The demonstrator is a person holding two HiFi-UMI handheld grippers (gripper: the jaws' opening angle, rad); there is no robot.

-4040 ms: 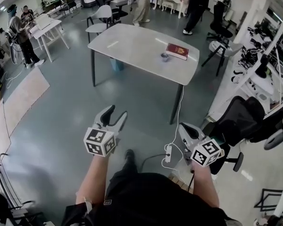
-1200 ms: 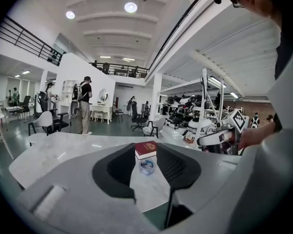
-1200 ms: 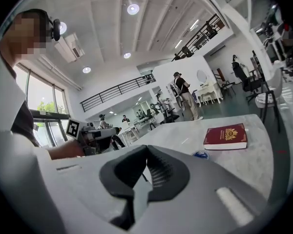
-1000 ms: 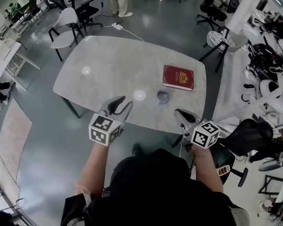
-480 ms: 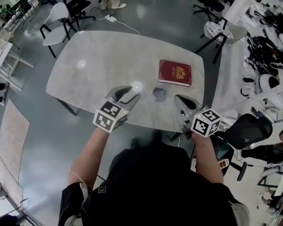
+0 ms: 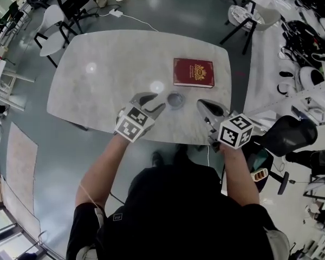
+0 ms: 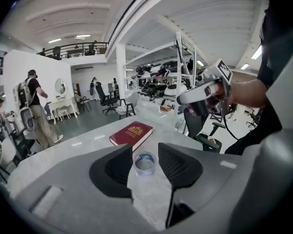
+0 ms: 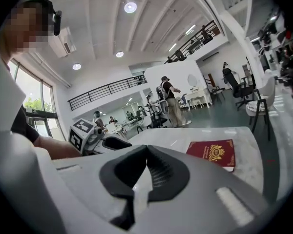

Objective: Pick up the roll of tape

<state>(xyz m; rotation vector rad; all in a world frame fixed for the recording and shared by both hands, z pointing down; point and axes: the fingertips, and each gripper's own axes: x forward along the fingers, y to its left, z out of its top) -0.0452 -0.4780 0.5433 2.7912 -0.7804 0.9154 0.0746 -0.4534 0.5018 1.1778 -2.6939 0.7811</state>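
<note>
Near the worktop's near edge, on the pale grey marbled worktop [image 6: 97,91], a small clear roll of tape [image 6: 175,99] lies flat. A dark red hardcover book [image 6: 193,72] lies just beyond it, slightly to the right. The left gripper [image 6: 157,102] hovers just left of the tape, its jaws apart and just opened wider. In the left gripper view the tape shows through the gap, past the tips, untouched. The right gripper [image 6: 204,105], right of the tape, has its jaws closed together on nothing.
</note>
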